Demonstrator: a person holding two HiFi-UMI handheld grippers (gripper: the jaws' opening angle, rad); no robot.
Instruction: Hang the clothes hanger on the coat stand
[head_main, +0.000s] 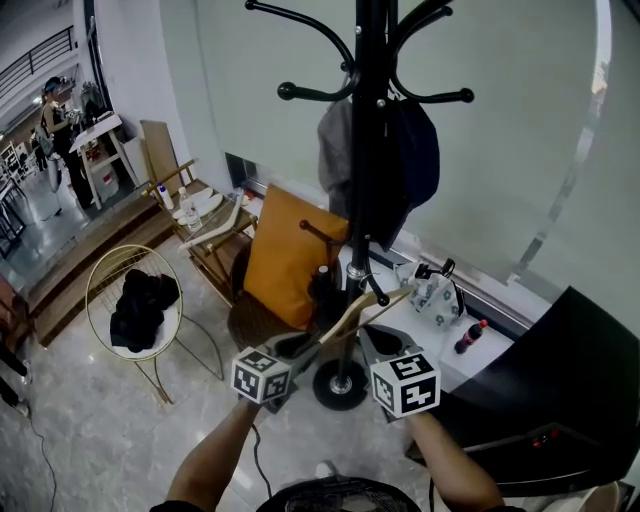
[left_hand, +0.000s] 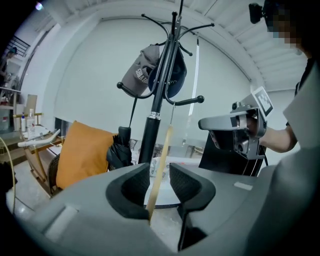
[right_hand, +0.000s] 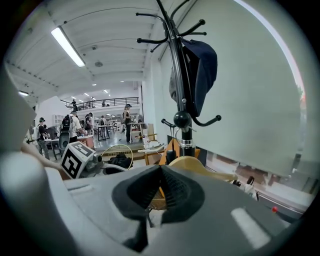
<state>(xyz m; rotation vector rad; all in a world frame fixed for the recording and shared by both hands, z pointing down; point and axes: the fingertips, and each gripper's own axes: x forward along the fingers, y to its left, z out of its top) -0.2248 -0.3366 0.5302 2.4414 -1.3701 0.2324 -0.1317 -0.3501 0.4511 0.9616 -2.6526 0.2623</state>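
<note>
A pale wooden clothes hanger (head_main: 352, 314) sits low beside the pole of the black metal coat stand (head_main: 371, 150), its hook hard to make out. The right gripper (right_hand: 160, 172) is clamped on the wood. The left gripper (left_hand: 161, 172) stands wide, one hanger arm passing loosely between its ribbed pads. White lettering on a hanging grey cap (left_hand: 137, 75) cannot be read.

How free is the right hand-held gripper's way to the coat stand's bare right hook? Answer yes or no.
Probably yes: the right hand-held gripper, shut on the hanger, sits low beside the coat stand, with open air up to the bare hook. The navy cap hangs close.
</note>
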